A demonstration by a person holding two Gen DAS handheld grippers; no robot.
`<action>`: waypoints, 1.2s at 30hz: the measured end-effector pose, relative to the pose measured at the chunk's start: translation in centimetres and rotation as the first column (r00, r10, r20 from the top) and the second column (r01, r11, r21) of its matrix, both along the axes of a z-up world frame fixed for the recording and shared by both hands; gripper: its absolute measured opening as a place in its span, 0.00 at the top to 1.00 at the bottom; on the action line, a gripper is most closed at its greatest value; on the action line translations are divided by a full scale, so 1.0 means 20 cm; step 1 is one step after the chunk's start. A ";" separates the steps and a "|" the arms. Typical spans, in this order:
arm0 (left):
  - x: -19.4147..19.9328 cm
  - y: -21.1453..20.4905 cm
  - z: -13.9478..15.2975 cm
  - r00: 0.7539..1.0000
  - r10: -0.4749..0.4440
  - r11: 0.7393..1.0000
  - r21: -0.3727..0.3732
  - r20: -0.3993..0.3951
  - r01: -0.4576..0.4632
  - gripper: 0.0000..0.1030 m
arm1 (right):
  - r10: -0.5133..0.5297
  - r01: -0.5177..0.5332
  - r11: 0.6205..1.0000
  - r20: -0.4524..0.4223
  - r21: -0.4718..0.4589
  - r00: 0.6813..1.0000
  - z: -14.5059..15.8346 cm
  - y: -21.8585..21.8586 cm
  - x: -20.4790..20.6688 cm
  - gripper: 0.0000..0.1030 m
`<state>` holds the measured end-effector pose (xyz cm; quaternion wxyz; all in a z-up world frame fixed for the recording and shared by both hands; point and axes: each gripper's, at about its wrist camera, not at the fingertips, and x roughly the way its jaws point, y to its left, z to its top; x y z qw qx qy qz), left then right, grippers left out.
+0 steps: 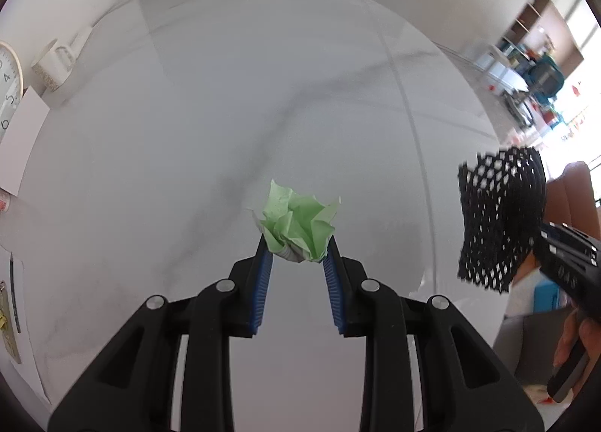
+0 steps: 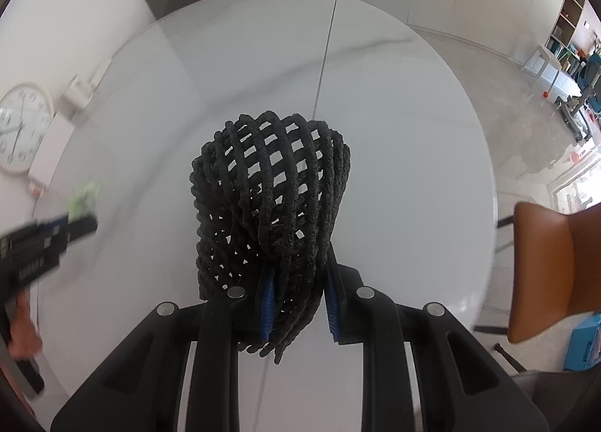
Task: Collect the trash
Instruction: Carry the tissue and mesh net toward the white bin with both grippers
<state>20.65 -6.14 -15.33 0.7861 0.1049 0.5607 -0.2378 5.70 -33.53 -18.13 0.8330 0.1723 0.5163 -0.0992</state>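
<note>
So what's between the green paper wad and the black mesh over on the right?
Only bare table. In the left wrist view, nothing sits between the green paper wad and the black mesh.

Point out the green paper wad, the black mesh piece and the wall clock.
green paper wad (image 1: 298,223), left wrist view, crumpled centre
black mesh piece (image 2: 274,184), right wrist view, middle of the netting
wall clock (image 2: 23,128), right wrist view, dial face
</note>
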 end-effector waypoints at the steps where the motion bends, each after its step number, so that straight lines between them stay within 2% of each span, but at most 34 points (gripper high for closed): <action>1: -0.05 0.00 0.01 1.000 -0.019 1.000 0.003 0.002 0.019 0.73 | 0.003 -0.003 1.000 -0.005 0.003 1.000 0.01 0.02 -0.07 0.78; 5: -0.26 0.00 0.04 0.995 -0.101 0.995 0.012 0.009 0.101 0.73 | -0.010 0.010 1.000 -0.030 0.011 0.999 0.03 0.09 -0.42 0.78; 9: -0.47 0.00 0.06 0.985 -0.172 0.985 -0.010 0.003 0.172 0.73 | -0.057 0.057 0.998 -0.057 0.003 0.997 0.04 0.13 -0.74 0.78; 14: -0.76 -0.04 0.07 0.962 -0.271 0.962 -0.026 -0.006 0.271 0.73 | -0.126 0.128 0.992 -0.074 0.023 0.989 0.02 0.09 -1.06 0.78; 18: -0.99 -0.10 0.08 0.952 -0.305 0.952 -0.014 -0.010 0.305 0.73 | -0.106 0.108 0.994 -0.075 0.029 0.992 -0.01 0.03 -1.23 0.78; 21: -1.17 -0.18 0.08 0.956 -0.293 0.956 -0.001 -0.001 0.293 0.73 | -0.048 0.050 0.998 -0.067 0.033 0.997 -0.03 -0.04 -1.35 0.78; 25: -1.42 -0.29 0.05 0.972 -0.232 0.973 -0.022 -0.030 0.231 0.73 | 0.080 -0.078 0.996 -0.055 0.032 0.995 -0.09 -0.12 -1.44 0.78; 30: -1.70 -0.42 -0.05 0.988 -0.136 0.991 -0.021 -0.067 0.135 0.73 | 0.255 -0.254 0.967 -0.045 0.030 0.966 -0.14 -0.18 -1.51 0.78; 36: -1.87 -0.55 -0.19 0.993 -0.068 0.997 0.014 -0.096 0.070 0.73 | 0.380 -0.379 0.925 -0.070 0.034 0.922 -0.17 -0.20 -1.55 0.76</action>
